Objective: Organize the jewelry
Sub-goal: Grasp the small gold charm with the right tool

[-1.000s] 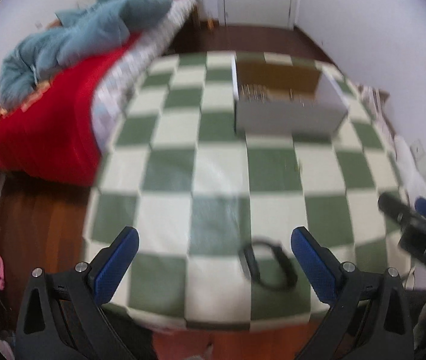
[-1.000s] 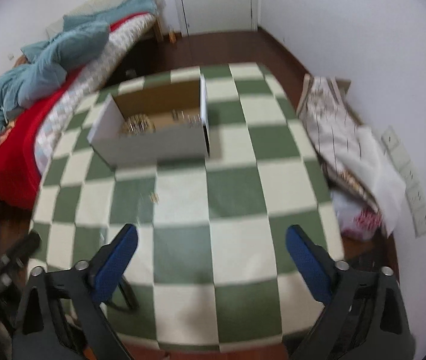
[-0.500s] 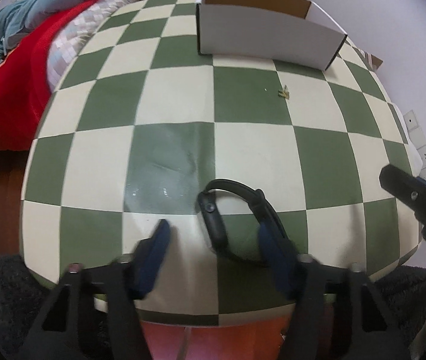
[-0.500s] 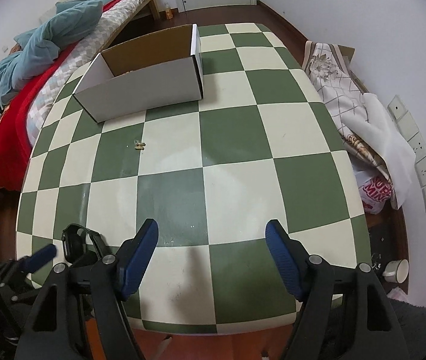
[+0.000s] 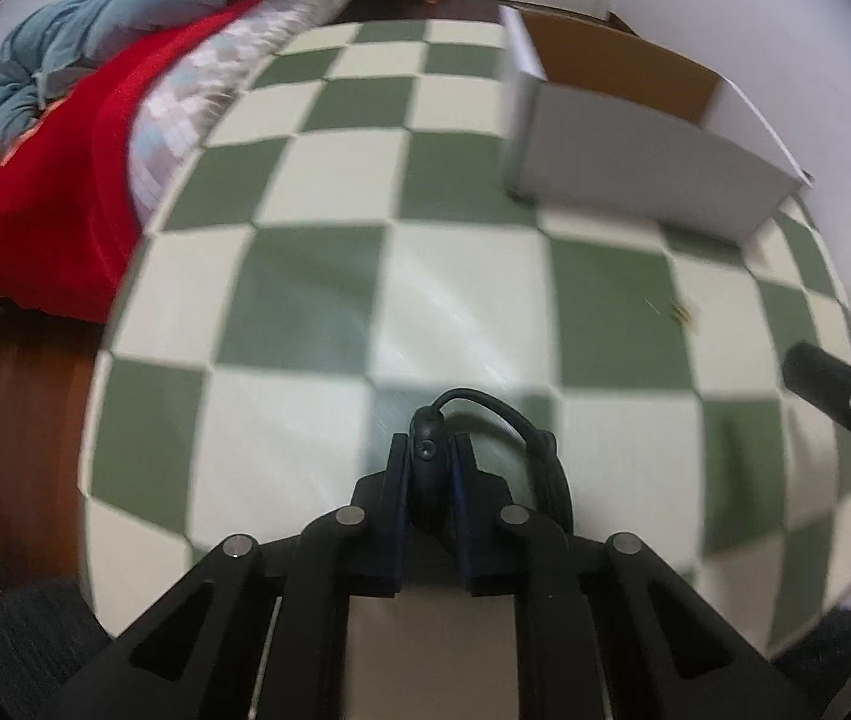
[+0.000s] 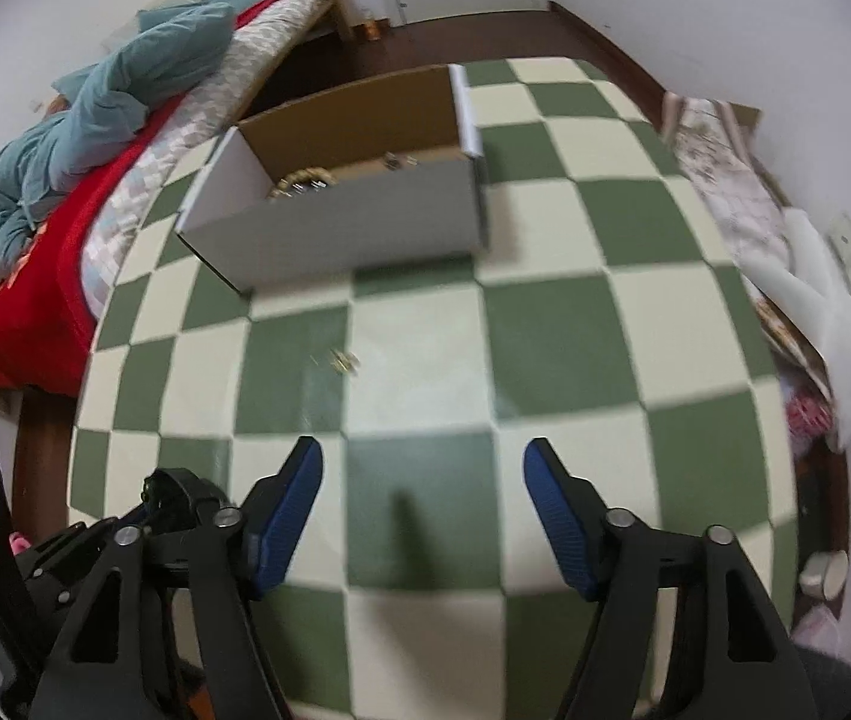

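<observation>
Our left tongs [image 5: 430,462] are clamped tight on the black bracelet [image 5: 509,420] at the near edge of the checkered surface [image 5: 305,312]. Our right tongs [image 6: 423,495] are closing over bare surface, nothing between them. Small gold pieces [image 6: 344,361] lie ahead, before the box [image 6: 353,222].

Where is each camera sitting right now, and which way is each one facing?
Left wrist: on the left tool, facing steeply down at the checkered table; its fingers pinch the black band.
Right wrist: on the right tool, jaws closing on nothing, facing down toward the box.
Shared: table, box, small gold piece, red bedding.
</observation>
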A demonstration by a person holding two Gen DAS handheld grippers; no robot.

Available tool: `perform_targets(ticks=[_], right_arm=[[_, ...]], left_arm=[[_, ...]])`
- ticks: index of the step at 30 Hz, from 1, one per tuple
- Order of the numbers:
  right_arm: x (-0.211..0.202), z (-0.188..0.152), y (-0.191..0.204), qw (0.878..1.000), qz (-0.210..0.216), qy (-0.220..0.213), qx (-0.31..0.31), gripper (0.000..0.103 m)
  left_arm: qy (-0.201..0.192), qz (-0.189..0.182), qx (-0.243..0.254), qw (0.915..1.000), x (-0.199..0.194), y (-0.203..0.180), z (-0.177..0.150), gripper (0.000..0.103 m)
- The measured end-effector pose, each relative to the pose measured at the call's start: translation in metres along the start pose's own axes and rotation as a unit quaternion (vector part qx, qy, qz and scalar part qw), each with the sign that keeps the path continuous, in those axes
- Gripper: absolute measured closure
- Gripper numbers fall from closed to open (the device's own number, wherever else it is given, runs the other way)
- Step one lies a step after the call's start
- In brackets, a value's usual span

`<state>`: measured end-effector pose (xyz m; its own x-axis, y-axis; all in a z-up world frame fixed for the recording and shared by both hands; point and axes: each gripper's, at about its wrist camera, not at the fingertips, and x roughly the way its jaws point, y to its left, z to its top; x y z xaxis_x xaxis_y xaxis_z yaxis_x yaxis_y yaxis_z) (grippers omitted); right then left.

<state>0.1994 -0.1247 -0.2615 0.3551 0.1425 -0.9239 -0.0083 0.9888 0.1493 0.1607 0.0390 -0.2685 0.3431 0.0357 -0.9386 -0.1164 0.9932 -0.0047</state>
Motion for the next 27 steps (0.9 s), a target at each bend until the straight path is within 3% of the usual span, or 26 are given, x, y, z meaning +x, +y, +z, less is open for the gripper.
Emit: perform_targets(ticks=[3,10,12,19,23,27], right_arm=[[0.018,0.014,0.018,1.000,0.005,0.002,-0.024,0.050],[0.055,0.024,0.048,0.997,-0.012,0.017,-0.072,0.058],[0.065,0.022,0.052,0.996,-0.018,0.026,-0.079,0.067],[0.067,0.017,0.057,0.995,-0.038,0.005,-0.096,0.074],[0.067,0.016,0.057,0.993,-0.051,-0.005,-0.105,0.089],[0.067,0.017,0.055,0.993,-0.047,-0.008,-0.105,0.089]], left_arm=[[-0.007,0.015,-0.006,0.9999,0.006,0.012,0.017,0.094],[-0.010,0.016,-0.011,0.9998,0.012,0.024,0.032,0.094],[-0.009,0.013,-0.013,0.9998,0.014,0.025,0.032,0.094],[-0.007,0.010,-0.014,0.9998,0.015,0.023,0.029,0.094],[-0.007,0.010,-0.014,0.9998,0.014,0.022,0.028,0.094],[-0.009,0.010,-0.012,0.9998,0.013,0.020,0.027,0.094]])
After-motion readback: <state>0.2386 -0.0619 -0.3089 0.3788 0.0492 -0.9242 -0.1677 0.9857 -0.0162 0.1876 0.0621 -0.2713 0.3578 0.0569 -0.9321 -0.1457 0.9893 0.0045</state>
